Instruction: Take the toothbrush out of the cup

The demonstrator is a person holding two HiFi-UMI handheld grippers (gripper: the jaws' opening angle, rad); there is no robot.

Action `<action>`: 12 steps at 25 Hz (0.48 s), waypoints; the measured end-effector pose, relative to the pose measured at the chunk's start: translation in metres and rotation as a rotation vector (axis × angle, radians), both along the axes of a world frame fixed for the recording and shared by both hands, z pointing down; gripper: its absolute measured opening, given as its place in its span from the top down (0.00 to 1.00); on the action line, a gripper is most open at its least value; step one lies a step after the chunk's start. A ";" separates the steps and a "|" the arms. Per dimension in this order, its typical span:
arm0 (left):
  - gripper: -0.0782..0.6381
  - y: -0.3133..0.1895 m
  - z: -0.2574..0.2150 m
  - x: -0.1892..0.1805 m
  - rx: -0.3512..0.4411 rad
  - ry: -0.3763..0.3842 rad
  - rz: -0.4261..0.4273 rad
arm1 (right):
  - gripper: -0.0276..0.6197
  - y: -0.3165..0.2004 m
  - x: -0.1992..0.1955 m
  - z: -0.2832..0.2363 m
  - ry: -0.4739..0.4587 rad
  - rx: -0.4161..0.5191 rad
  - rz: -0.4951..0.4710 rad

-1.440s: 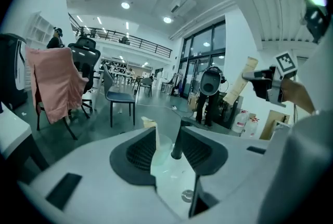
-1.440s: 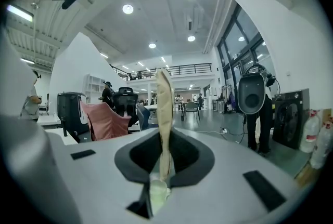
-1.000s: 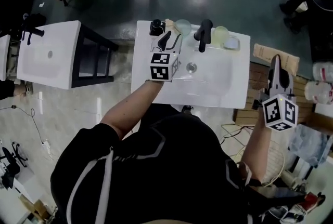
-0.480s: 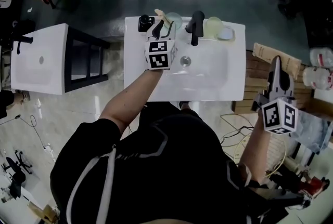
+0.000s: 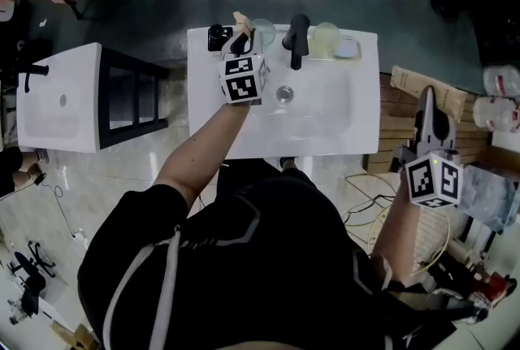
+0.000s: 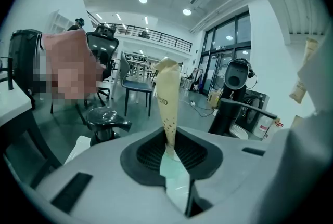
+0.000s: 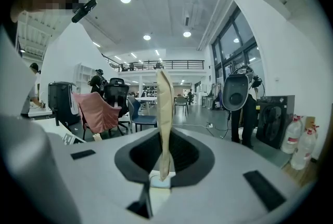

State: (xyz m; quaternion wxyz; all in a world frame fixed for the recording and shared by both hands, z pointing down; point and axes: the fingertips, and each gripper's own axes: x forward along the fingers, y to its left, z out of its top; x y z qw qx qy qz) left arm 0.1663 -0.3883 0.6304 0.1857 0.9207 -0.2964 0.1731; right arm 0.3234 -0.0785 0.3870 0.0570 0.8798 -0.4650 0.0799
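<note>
Two grippers in play here, and only one's busy. The left gripper is up at the back left corner of the white washbasin, just left of the black faucet. Its jaws have just been closing and now they're clamped on the beige toothbrush, a flat tapered stick with dark print and dots on it, standing upright between them. In the head view the toothbrush pokes up right beside the clear cup on the basin's back ledge. The gripper covers its lower end, so I can't tell if it's in the cup or out of it. The right gripper hangs well off to the right of the basin, over a piece of brown cardboard, pointing away from the person. Its jaws are closed too, pinching a thin beige strip that stands upright between them. No idea what that strip actually is.
</note>
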 end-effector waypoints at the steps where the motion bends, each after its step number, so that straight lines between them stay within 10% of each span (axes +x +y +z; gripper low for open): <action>1: 0.82 0.000 0.001 0.000 0.003 -0.004 0.000 | 0.90 0.001 0.001 0.000 -0.001 0.002 -0.001; 12: 0.83 0.004 -0.031 0.000 0.050 0.032 0.014 | 0.90 0.002 0.012 -0.005 -0.021 0.056 -0.032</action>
